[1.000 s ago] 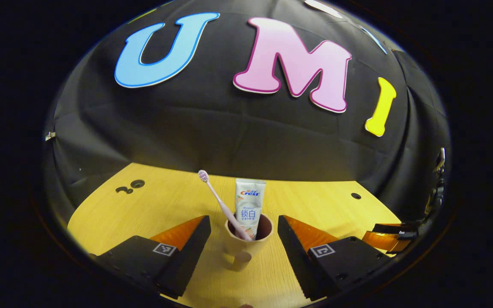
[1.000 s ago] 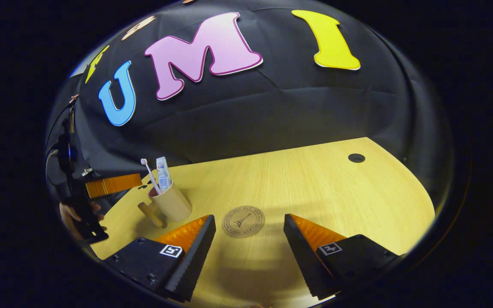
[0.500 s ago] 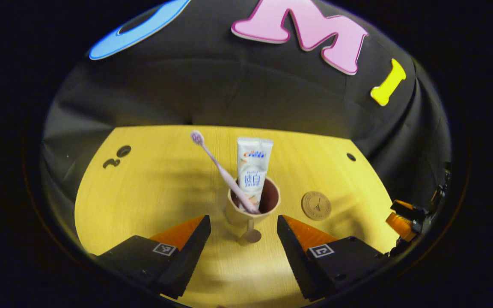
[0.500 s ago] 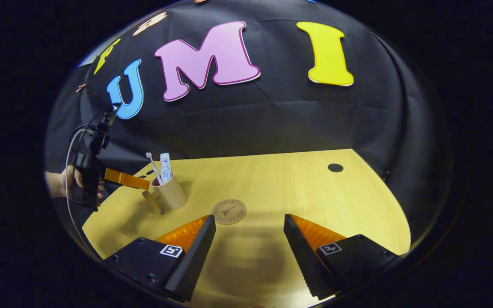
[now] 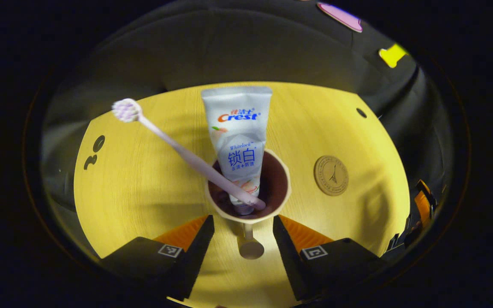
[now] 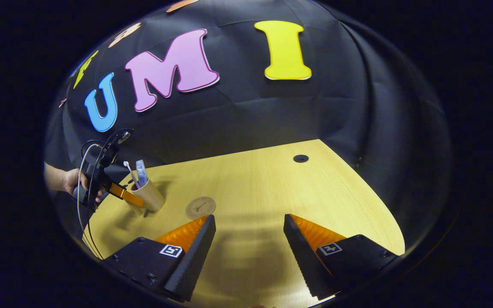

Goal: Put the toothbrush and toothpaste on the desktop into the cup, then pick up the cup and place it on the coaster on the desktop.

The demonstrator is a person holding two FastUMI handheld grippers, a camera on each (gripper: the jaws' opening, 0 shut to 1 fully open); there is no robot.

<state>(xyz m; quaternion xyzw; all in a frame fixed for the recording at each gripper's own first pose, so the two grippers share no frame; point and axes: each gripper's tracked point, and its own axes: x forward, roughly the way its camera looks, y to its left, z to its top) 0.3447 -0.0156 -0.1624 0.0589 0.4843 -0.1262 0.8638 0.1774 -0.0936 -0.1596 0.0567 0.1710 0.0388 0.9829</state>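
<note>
In the left gripper view a tan cup stands upright on the wooden table, seen from above. A white toothpaste tube and a pink toothbrush lean inside it. My left gripper is open, with the cup's handle between its fingers and a gap on each side. The round brown coaster lies to the right of the cup. In the right gripper view my right gripper hangs open over bare table, with the coaster just beyond its left finger and the cup farther left.
A person's hand holds the left gripper at the cup, with a cable trailing off it. The table has a round cable hole at the back right. The right gripper sits at the right edge.
My left gripper has moved forward and tipped down over the cup, so the handle now lies between its fingers. The right gripper has drifted to the right, still open.
</note>
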